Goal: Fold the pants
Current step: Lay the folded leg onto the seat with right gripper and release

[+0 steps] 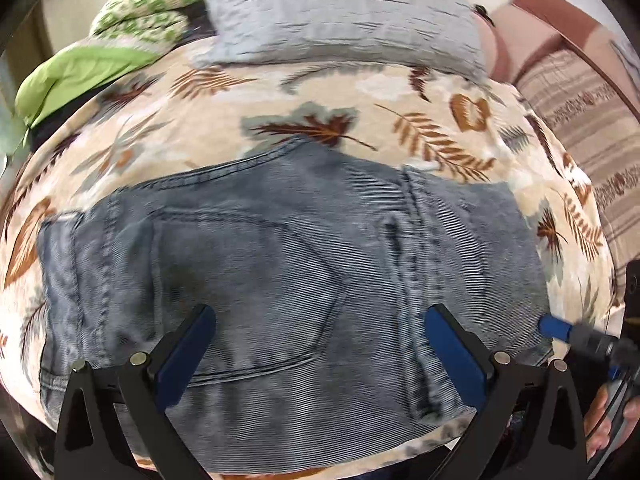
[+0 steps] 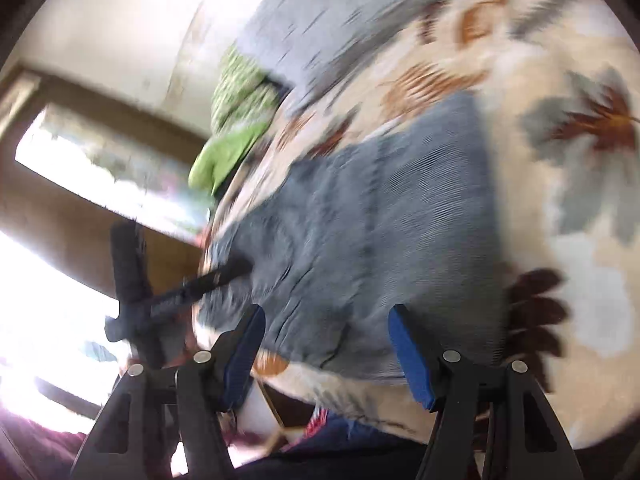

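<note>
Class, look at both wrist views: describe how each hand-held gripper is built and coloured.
The left hand-held gripper and the right hand-held gripper look alike: black angular plastic fingers with triangular cut-outs, round silver pivot pins, and blue pads on the inner faces.

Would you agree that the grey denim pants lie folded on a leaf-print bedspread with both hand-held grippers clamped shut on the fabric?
Not quite: the left hand-held gripper and right hand-held gripper both stand open over the pants, gripping nothing, as each wrist view shows. The pants do lie folded on the leaf-print bedspread.
</note>
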`<act>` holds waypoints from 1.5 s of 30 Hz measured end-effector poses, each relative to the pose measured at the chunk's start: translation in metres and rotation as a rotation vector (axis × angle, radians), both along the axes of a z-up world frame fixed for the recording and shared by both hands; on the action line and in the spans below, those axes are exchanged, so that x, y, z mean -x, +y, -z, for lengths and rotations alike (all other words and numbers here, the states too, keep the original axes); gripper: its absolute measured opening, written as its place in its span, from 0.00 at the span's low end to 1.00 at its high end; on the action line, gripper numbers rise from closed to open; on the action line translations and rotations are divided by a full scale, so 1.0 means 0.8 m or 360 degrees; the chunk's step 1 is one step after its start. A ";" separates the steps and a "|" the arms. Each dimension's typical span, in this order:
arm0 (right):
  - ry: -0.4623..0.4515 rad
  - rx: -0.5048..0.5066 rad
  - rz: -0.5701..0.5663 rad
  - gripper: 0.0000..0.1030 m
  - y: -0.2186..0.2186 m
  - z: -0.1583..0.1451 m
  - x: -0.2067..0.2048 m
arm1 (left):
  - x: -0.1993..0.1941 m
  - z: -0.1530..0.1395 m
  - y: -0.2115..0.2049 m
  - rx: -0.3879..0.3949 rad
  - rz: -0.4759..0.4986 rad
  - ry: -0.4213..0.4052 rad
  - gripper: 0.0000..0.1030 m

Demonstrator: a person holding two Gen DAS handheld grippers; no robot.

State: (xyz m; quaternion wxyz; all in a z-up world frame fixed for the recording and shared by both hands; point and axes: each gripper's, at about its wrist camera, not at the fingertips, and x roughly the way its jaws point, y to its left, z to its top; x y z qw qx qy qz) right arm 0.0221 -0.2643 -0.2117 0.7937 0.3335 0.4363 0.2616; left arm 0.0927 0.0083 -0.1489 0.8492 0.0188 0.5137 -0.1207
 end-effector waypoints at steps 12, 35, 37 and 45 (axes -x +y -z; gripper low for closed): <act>0.0169 -0.0333 0.0213 0.65 -0.047 0.055 -0.017 | -0.004 0.058 -0.088 -0.0318 0.0186 0.0070 1.00; 0.0227 -0.0564 0.0146 0.65 -0.058 0.073 -0.023 | 0.019 0.017 -0.045 -0.0324 0.0093 -0.0002 1.00; 0.0207 -0.0504 0.0138 0.65 -0.054 0.067 -0.020 | 0.022 0.010 -0.022 -0.0313 0.0058 -0.0034 1.00; 0.0063 0.0056 0.0049 0.64 -0.014 0.021 -0.013 | 0.036 0.004 0.087 -0.0233 -0.0135 -0.0092 1.00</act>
